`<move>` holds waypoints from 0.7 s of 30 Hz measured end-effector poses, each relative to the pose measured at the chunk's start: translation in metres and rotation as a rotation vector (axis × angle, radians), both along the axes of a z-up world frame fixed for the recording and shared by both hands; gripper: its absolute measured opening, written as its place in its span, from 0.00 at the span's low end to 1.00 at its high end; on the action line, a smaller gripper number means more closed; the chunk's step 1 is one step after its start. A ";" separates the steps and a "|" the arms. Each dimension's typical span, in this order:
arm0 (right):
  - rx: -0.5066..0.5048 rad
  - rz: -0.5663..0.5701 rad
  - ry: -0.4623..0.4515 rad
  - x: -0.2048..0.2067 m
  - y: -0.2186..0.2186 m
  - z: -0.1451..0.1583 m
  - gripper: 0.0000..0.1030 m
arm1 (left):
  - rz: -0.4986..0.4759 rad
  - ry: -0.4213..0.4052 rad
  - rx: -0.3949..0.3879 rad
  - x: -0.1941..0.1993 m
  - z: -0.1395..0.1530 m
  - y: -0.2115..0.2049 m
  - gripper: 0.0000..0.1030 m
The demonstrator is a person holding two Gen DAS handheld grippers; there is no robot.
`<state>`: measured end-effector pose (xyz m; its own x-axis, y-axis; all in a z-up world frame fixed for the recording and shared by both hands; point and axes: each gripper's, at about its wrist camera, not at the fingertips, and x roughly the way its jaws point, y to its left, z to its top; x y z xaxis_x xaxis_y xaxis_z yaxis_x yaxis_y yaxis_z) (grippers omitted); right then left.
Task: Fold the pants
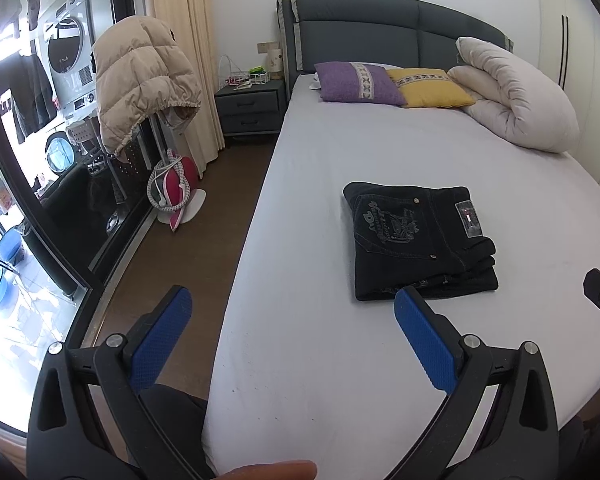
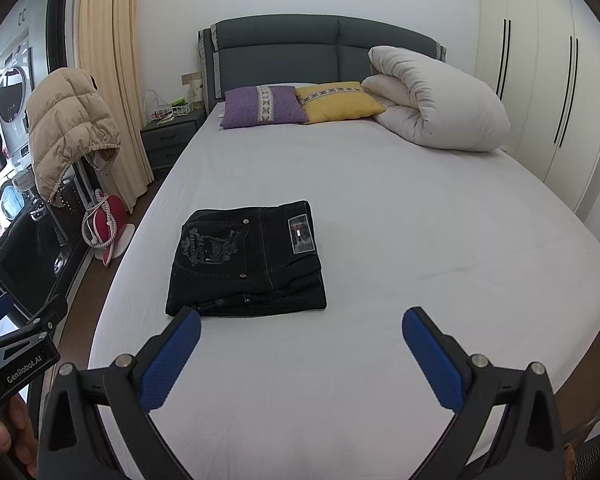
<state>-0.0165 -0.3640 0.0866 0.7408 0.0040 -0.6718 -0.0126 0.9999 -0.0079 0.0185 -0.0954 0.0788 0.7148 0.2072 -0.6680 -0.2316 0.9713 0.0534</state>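
just ahead, folded pants (image 2: 247, 258), fingers (image 2: 171, 360) apart

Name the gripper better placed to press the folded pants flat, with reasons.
Marginally the right gripper: the pants lie just ahead, nearer its left finger. The left gripper points partly off the bed. Both are open, empty.

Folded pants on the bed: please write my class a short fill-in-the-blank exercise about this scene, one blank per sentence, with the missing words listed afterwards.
1. The black pants lie on the white bed already ____.
2. Both the left gripper and the right gripper have their jaws ____.
3. Beside the purple pillow lies a pillow coloured ____.
4. The rolled white duvet sits at the bed's ____ end.

Missing words: folded; open; yellow; headboard
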 end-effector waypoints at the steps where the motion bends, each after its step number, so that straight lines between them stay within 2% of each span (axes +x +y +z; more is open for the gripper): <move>1: -0.001 -0.001 0.000 0.000 0.000 0.000 1.00 | 0.000 0.000 0.000 -0.001 0.001 0.000 1.00; 21: -0.002 0.004 0.008 0.000 0.000 -0.004 1.00 | -0.004 0.004 0.002 0.000 0.000 0.001 1.00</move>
